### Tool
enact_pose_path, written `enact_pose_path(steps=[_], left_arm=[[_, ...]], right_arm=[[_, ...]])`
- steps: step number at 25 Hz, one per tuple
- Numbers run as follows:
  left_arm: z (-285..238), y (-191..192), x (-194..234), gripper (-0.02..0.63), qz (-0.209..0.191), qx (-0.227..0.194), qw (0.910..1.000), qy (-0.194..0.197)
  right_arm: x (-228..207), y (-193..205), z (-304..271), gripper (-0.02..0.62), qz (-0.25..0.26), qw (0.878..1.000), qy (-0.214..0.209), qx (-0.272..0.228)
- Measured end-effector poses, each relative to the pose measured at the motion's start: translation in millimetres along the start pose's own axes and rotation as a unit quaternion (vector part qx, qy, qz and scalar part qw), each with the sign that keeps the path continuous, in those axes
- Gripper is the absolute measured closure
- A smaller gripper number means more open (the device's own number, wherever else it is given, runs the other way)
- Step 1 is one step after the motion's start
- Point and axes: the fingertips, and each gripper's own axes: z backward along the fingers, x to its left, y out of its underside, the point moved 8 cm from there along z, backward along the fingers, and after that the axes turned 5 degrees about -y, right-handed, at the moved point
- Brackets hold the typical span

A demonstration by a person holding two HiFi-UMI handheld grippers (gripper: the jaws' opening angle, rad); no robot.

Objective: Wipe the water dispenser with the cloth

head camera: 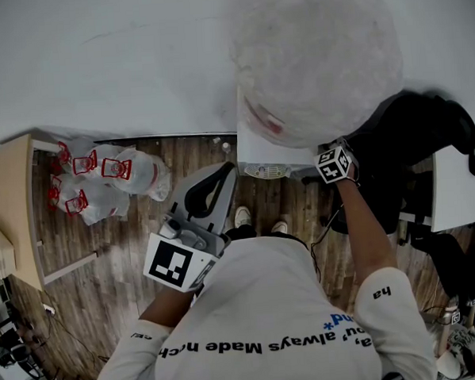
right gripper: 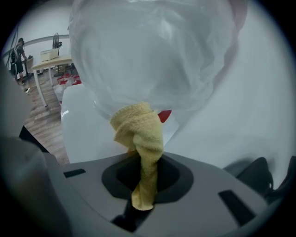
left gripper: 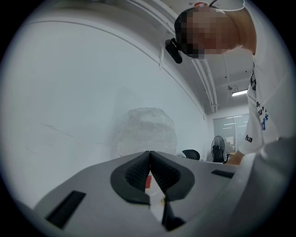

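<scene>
Right gripper [right gripper: 144, 172] clamps the cloth [right gripper: 138, 132], its bunched end pointing straight ahead at the dispenser [right gripper: 81, 125] just below the bottle [right gripper: 152, 55] (contact unclear), while the left gripper [left gripper: 150, 175], jaws together and empty, sits farther off.

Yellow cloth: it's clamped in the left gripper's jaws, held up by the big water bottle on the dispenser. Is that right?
Wrong gripper. The right gripper view shows the yellow cloth clamped in the jaws of the right gripper, held up by the big water bottle on the dispenser. The jaws of the left gripper are together on nothing.
</scene>
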Motion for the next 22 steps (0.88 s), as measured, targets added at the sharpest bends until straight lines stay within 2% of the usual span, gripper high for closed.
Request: enact_pose_path(steps=[22], left_arm=[[-0.7,2.3,-11.9,0.586,0.002,-0.001,1.0000,0.006]], right_arm=[[22.3,18.6,15.2,0.546,-0.003,1.000,0.004,-0.009]])
